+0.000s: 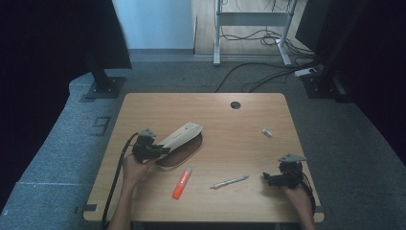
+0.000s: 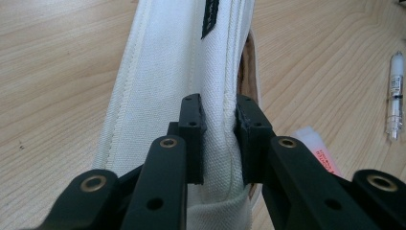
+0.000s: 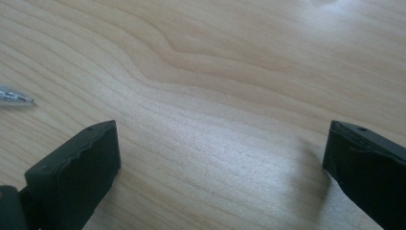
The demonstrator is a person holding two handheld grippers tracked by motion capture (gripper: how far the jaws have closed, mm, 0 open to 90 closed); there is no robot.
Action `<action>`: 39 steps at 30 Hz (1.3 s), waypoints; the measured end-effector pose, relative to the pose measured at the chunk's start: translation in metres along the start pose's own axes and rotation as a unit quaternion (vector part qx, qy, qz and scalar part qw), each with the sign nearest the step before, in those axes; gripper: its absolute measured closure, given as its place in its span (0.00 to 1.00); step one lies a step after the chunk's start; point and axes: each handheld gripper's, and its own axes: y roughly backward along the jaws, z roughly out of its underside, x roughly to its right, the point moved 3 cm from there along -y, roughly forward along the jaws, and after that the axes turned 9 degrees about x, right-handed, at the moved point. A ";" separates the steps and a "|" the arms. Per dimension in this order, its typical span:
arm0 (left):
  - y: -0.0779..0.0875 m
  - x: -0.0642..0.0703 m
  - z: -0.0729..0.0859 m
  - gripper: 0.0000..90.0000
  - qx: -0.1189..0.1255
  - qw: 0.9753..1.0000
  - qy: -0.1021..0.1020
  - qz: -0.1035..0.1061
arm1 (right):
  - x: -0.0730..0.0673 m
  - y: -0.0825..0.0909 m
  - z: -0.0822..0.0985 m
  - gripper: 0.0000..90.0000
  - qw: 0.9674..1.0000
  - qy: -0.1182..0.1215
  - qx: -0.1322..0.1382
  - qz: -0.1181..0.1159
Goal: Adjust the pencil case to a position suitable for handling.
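At the left half of the wooden surface (image 1: 249, 124) lies a white canvas pouch (image 1: 179, 139), its zip mouth gaping toward the person and showing a brown lining. One end is lifted off the wood by the left gripper (image 1: 160, 150), whose fingers (image 2: 194, 129) are clamped tight on a fold of the cloth along the seam; in the left gripper view the fabric bunches between the two black pads. Just beside the pouch, on the near side, rests an orange highlighter (image 1: 182, 183), apart from the cloth. To its right is a clear pen (image 1: 230, 182), lying slantwise. Farther right, the right gripper (image 1: 266, 178) sits low over the bare wood near the edge, its fingers (image 3: 76, 167) spread as wide as they go with nothing between them; the pen's tip (image 3: 16, 97) lies off to their side. Well apart, toward the far right, lies a small white cap-like piece (image 1: 267, 132).
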 end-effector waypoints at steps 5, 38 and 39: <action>0.000 0.000 0.000 0.84 -0.001 1.000 -0.001 0.000 | 0.004 0.003 -0.006 0.00 1.000 0.006 0.012 -0.001; 0.001 0.000 -0.001 0.84 -0.001 1.000 -0.004 0.002 | 0.041 -0.025 -0.058 0.05 0.999 -0.020 0.033 -0.006; 0.001 0.000 -0.001 0.84 -0.001 1.000 -0.003 0.003 | 0.043 -0.026 -0.059 0.07 0.999 -0.020 0.031 -0.005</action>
